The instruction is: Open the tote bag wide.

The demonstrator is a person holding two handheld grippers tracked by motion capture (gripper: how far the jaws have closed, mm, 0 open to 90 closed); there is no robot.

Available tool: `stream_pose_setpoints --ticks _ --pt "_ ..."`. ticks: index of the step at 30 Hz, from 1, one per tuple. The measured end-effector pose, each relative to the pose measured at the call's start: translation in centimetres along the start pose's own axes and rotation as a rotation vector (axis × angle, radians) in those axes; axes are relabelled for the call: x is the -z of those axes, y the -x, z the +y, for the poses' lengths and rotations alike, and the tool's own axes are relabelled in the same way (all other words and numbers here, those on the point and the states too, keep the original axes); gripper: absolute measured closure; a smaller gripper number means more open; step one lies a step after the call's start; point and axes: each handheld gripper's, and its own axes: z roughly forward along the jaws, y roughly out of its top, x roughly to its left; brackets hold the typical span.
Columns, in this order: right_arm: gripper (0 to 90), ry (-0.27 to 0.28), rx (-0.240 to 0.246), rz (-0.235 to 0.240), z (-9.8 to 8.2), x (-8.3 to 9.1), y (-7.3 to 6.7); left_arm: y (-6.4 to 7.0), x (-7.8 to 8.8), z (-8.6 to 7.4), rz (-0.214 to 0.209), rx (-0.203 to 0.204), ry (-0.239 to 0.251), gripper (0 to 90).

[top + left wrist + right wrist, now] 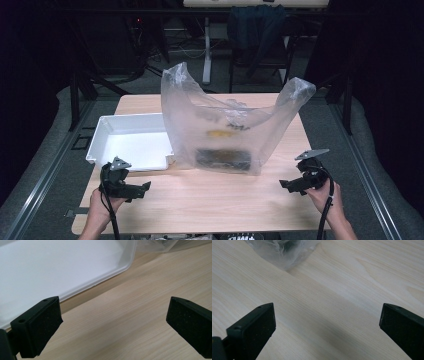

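A clear plastic bag (225,125) stands upright in the middle of the wooden table (210,200), its two handles raised; a dark flat object (223,159) and something yellowish (220,134) show through it. Left of it lies a white tray (131,142). My left gripper (142,189) is held low near the table's front left, open, with bare wood between its jaws; the tray's rim (100,281) and the bag's corner (155,245) lie ahead of it. My right gripper (286,185) is open at the front right, with the bag's corner (282,252) ahead.
Beyond the table stand a chair with a dark garment (257,30) and table legs (206,55) in a dark room. Grey floor edges (45,165) run along both sides. Bare wood spans the front between the two grippers.
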Motion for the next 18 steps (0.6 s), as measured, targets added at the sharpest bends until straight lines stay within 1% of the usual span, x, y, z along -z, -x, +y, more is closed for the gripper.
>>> stream_pose_setpoints --ticks 2,3,4,5,6,7,9,11,12,13,14,15,16,18 --pt "0.0 -0.004 -0.001 -0.007 0.1 -0.1 -0.1 0.1 -0.1 0.0 -0.004 -0.009 -0.001 0.4" --pt "0.0 0.001 -0.008 0.007 0.1 -0.1 -0.1 0.2 0.0 0.1 -0.005 -0.009 0.0 0.4" --pt "0.0 -0.012 0.008 -0.009 0.3 -0.1 -0.1 0.2 0.0 0.1 -0.005 -0.009 0.0 0.4" --pt "0.0 -0.013 0.011 -0.007 0.4 -0.1 -0.1 0.2 0.0 0.1 -0.008 -0.008 0.005 0.5" --pt "0.1 0.009 -0.005 0.011 0.4 -0.3 -0.2 0.2 0.0 0.1 -0.008 -0.008 0.005 0.5" --pt "0.1 0.006 -0.002 0.014 0.4 -0.3 -0.2 0.4 0.1 0.2 -0.013 -0.006 0.012 0.5" --pt "0.1 0.006 0.002 0.018 0.5 -0.4 -0.2 0.5 0.1 0.2 -0.015 -0.009 0.01 0.7" --pt "0.1 0.007 0.01 0.03 0.7 -0.6 -0.2 0.8 0.1 0.5 -0.016 -0.019 0.021 0.8" --pt "0.1 0.007 0.01 0.03 0.7 -0.6 -0.2 0.8 0.1 0.5 -0.016 -0.019 0.021 0.9" --pt "0.1 -0.007 0.024 0.018 0.8 -0.5 -0.1 0.9 0.1 0.6 -0.012 -0.025 0.021 0.9" --pt "0.2 0.008 0.022 0.03 0.8 -0.6 -0.1 1.0 0.1 0.8 -0.011 -0.037 0.018 1.0" --pt "0.7 0.02 0.026 0.038 1.0 -0.6 -0.2 1.1 0.0 0.8 -0.008 -0.036 0.022 1.4" --pt "0.8 0.015 0.037 0.024 1.2 -0.5 -0.2 1.1 -0.1 0.9 -0.013 -0.038 0.021 1.4" --pt "1.3 0.013 0.043 0.025 1.3 -0.5 -0.2 1.2 -0.1 1.0 -0.014 -0.035 0.022 1.7"
